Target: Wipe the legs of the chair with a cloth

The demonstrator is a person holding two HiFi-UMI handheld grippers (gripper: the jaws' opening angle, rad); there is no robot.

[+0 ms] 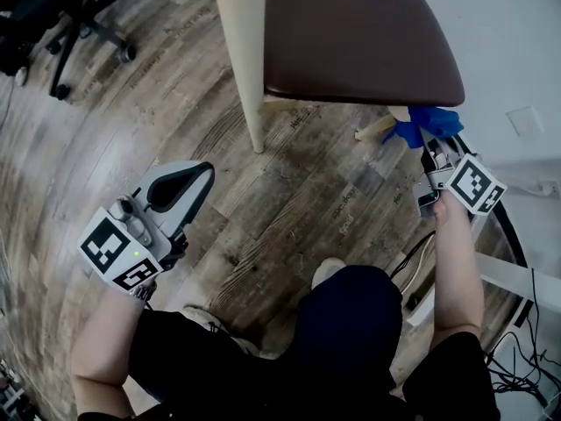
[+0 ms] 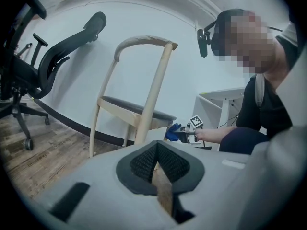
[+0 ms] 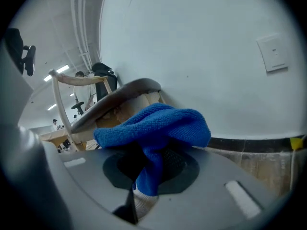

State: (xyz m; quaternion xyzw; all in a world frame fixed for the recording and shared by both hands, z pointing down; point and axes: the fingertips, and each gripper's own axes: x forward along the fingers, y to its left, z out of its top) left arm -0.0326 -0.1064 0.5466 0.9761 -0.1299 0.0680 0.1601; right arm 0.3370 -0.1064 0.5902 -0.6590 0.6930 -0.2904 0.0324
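Note:
A chair with a brown seat (image 1: pixel 351 33) and pale wooden legs stands in front of me; its front leg (image 1: pixel 245 68) reaches the wood floor. My right gripper (image 1: pixel 427 143) is shut on a blue cloth (image 1: pixel 429 125), held under the seat's right edge against another leg (image 1: pixel 377 130). In the right gripper view the cloth (image 3: pixel 158 128) bunches over the jaws, with the seat (image 3: pixel 120 97) just behind it. My left gripper (image 1: pixel 197 178) hangs shut and empty at the lower left, well apart from the chair (image 2: pixel 144 114). From the left gripper view the cloth (image 2: pixel 172 131) shows beside the seat.
A black office chair (image 1: pixel 70 16) stands at the far left on its castors. A white wall runs along the right, with a socket plate (image 3: pixel 273 51). White furniture parts (image 1: pixel 517 279) and cables (image 1: pixel 517 358) lie at the lower right. The person's knee (image 1: pixel 351 314) is below the chair.

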